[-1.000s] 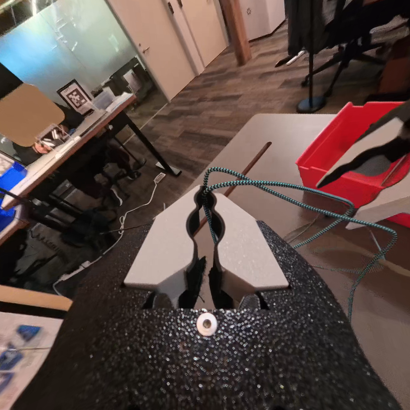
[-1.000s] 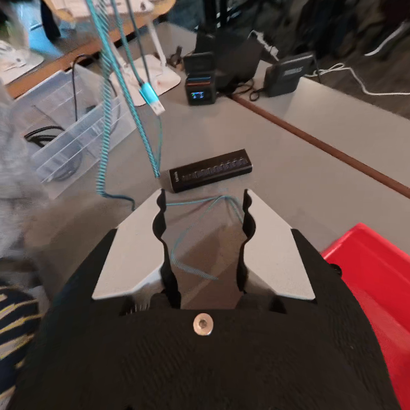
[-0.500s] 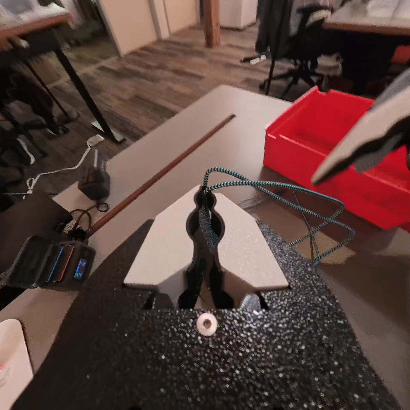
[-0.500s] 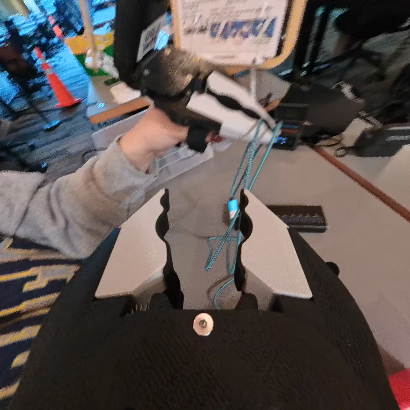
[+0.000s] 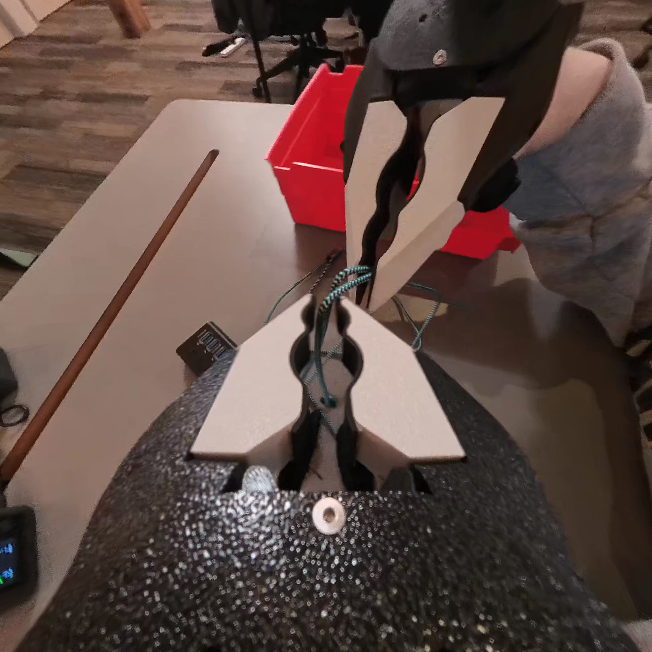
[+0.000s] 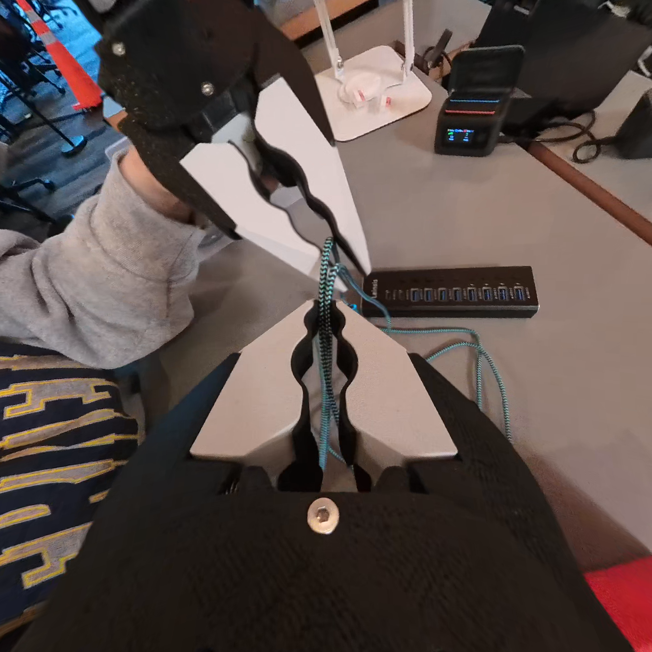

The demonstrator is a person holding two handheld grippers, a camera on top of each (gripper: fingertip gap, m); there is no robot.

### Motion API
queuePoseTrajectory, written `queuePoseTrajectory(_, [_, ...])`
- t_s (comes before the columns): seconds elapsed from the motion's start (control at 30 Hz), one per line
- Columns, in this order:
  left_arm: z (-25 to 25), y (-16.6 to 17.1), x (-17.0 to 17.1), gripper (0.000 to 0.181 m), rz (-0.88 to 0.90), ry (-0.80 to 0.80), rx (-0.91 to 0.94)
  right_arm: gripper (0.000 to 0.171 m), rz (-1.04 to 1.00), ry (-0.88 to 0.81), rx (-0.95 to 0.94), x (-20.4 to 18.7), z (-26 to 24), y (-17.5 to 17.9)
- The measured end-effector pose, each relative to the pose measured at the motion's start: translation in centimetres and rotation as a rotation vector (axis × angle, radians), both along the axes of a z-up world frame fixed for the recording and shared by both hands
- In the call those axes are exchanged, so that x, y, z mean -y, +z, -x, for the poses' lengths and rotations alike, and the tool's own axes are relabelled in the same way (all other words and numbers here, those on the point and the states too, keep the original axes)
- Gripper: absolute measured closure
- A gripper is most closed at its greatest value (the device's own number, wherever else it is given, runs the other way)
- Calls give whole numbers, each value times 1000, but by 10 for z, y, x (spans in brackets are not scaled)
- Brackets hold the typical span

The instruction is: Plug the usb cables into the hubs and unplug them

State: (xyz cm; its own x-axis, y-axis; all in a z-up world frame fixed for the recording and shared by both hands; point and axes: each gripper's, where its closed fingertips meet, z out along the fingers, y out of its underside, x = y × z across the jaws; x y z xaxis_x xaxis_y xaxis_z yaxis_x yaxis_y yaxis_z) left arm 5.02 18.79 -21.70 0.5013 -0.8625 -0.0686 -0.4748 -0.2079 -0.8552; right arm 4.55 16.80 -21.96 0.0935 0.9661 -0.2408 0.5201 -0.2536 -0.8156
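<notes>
A teal-and-black braided USB cable (image 5: 326,310) runs through my left gripper (image 5: 326,300), which is shut on it. My right gripper (image 6: 326,301) is shut on the same doubled cable (image 6: 324,335), tip to tip with the left gripper (image 6: 347,278) just above the table. In the left wrist view the right gripper (image 5: 365,300) comes down from the upper right and pinches the cable next to my fingertips. The black multi-port hub (image 6: 451,293) lies on the grey table just beyond the tips; one end of it shows in the left wrist view (image 5: 206,347). Slack cable loops (image 6: 476,352) lie beside the hub. The plug is hidden.
A red bin (image 5: 310,176) stands at the far table edge. A white stand base (image 6: 374,91) and a black device with a small screen (image 6: 469,116) sit behind the hub. A brown groove (image 5: 106,317) runs along the table. A person's grey sleeve (image 6: 88,264) is at left. Both grippers' tips are roughly 15 cm from the black multi-port hub (image 6: 451,293).
The right gripper has moved in and shut on the cable, which it was open around before. The left gripper has tipped down toward the table and hub, still holding the cable.
</notes>
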Motion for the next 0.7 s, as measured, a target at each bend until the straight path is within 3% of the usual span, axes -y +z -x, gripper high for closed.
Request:
queuePoseTrajectory(0.07, [9,-4,-11,138,8,111,39,168,14,-25,-16,-8,0,-2])
queuePoseTrajectory(0.2, [26,-28,-19,104,42,239,72,168,38,-60,-83,-16,0,7])
queuePoseTrajectory(0.23, [29,-39,-18,103,56,249,48,168,39,-65,-105,-17,0,11])
queuePoseTrajectory(0.4, [20,-75,-7,128,144,210,45,168,56,-105,-223,-21,-3,34])
queuePoseTrajectory(0.53, [12,-64,-18,151,202,287,290,168,60,-126,-280,-23,-6,45])
queuePoseTrajectory(0.57, [10,-61,-21,150,224,292,344,168,62,-131,-287,-24,-7,47])
queuePoseTrajectory(0.7, [7,-61,-30,163,213,317,388,168,59,-148,-297,-25,-9,50])
